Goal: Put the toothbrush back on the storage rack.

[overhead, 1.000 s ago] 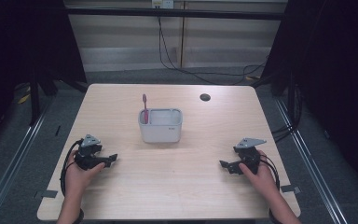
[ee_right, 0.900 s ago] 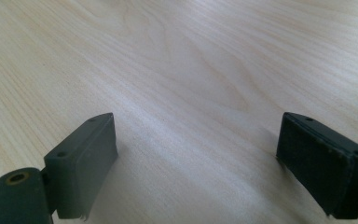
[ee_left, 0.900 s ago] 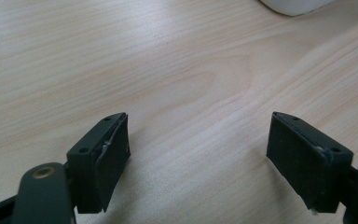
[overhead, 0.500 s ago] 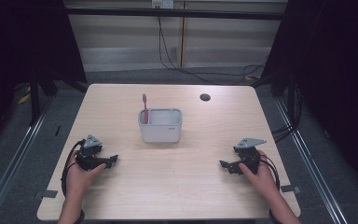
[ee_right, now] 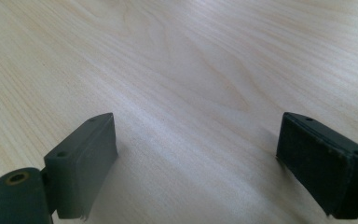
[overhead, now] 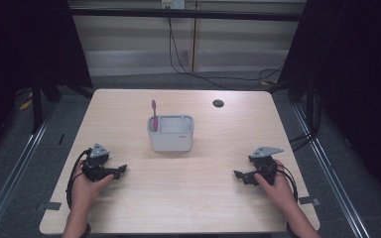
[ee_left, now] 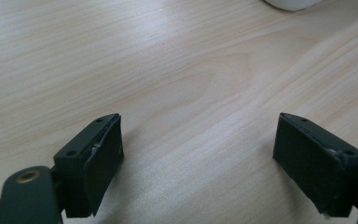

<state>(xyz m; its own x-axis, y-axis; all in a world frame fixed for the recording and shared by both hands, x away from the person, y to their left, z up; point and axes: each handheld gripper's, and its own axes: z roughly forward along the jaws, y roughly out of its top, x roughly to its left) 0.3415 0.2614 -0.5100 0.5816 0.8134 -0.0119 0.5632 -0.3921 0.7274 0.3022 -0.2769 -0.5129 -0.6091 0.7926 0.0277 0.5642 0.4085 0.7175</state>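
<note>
No legible text, brand, number or sign is found. A small dark mark is borne on the front wall of the white container [overhead: 171, 136], too small to be read. The table [overhead: 188, 208] and both grippers' jaws are unmarked.

Left gripper [overhead: 120, 170]: held in the left hand [overhead: 85, 182], jaws spread wide, nothing between them. Right gripper [overhead: 237, 175]: held in the right hand [overhead: 274, 182], jaws likewise wide apart, gap bare.
</note>
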